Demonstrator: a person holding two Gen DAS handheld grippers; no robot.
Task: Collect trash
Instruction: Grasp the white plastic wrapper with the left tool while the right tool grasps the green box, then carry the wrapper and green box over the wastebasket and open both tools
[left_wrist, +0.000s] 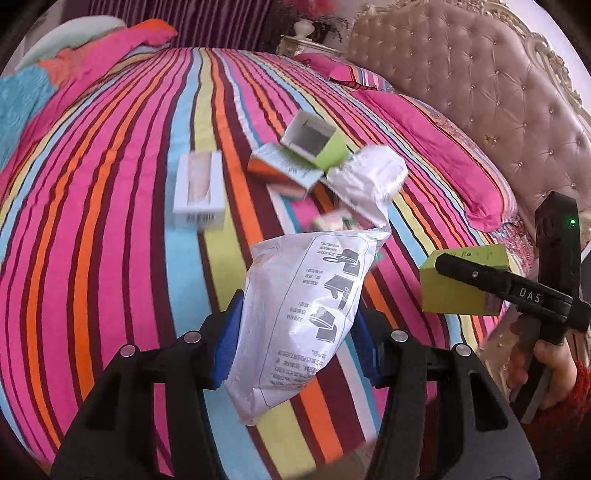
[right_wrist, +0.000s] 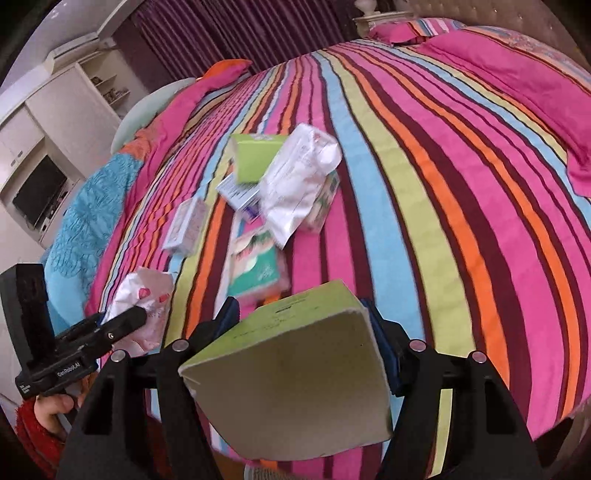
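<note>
My left gripper (left_wrist: 295, 339) is shut on a white printed plastic bag (left_wrist: 299, 314), held above the striped bed; the bag also shows in the right wrist view (right_wrist: 142, 302). My right gripper (right_wrist: 303, 332) is shut on a lime-green carton (right_wrist: 295, 373), which also shows in the left wrist view (left_wrist: 461, 284). On the bed lie a white box (left_wrist: 199, 188), an open green box (left_wrist: 314, 140), an orange-and-white box (left_wrist: 284, 168), a crumpled white bag (left_wrist: 369, 177) and a teal tissue pack (right_wrist: 255, 266).
The striped bedspread (left_wrist: 110, 221) covers the bed. Pink pillows (left_wrist: 443, 155) lie by the tufted headboard (left_wrist: 480, 74). A folded blue and pink quilt (right_wrist: 92, 206) lies at the far side. White cabinets with a television (right_wrist: 37, 192) stand beyond.
</note>
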